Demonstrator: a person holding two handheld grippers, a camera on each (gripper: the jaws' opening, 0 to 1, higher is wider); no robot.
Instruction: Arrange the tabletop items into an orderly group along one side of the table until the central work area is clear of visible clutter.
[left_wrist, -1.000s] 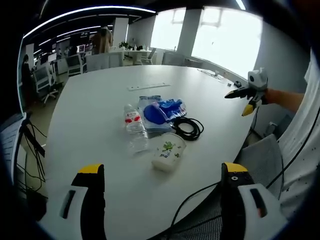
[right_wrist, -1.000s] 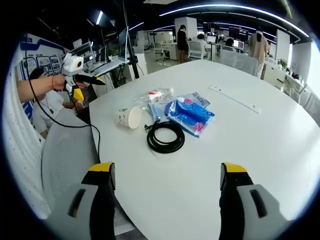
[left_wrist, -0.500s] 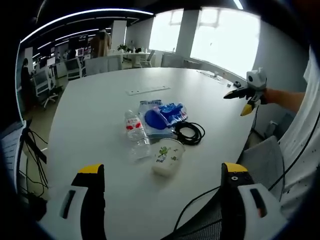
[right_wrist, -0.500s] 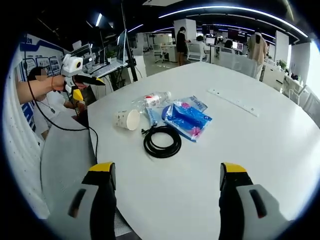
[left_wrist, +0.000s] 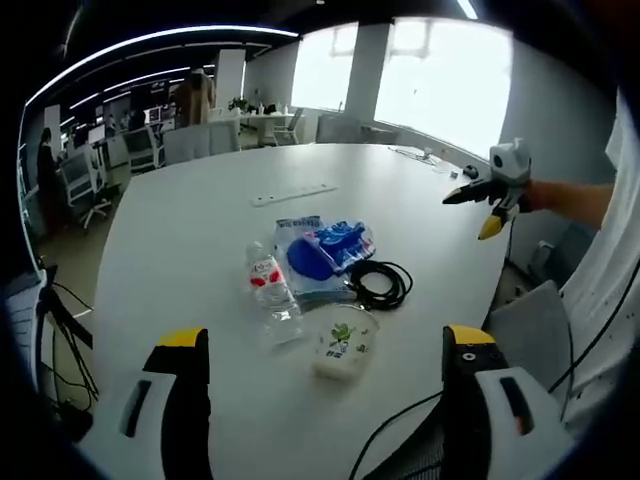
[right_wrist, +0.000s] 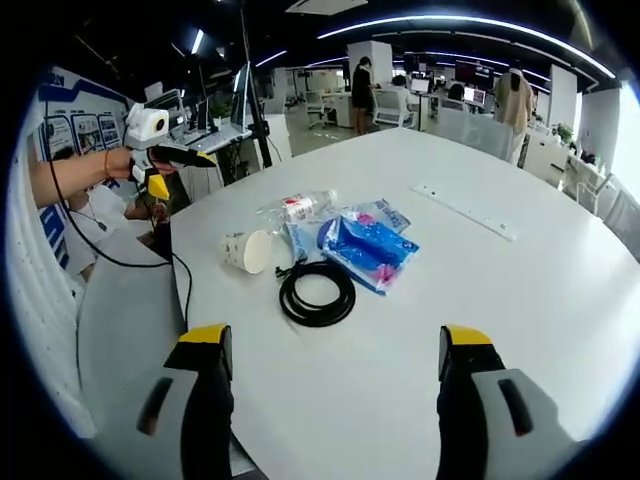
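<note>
Status: no item is in hand. The left gripper (left_wrist: 325, 400) has its jaws set wide apart with nothing between them, held back from the tabletop (left_wrist: 190, 220) edge; the right gripper (right_wrist: 325, 395) stands likewise, jaws apart and bare.

Items, left gripper view: five things lie in one loose cluster near the near edge of the tabletop. The cup (left_wrist: 344, 342) lies on its side at the 6 o'clock end of the cluster. The bottle (left_wrist: 269, 289), also lying down, is at the cup's 10 o'clock, just beside it. The blue bag (left_wrist: 322, 251) rests on a clear packet (left_wrist: 300, 285) at the cup's 12 o'clock. The cable coil (left_wrist: 378, 283) sits at the cup's 1 o'clock, touching the bag's edge. A white strip (left_wrist: 293, 194) lies well apart at 12 o'clock, further across the tabletop.

Progress, as a judgement: nothing appears arranged. The cluster is untidy, with cup and bottle toppled and things overlapping. All moving and lining up along one side is left to do, the strip included.
</note>
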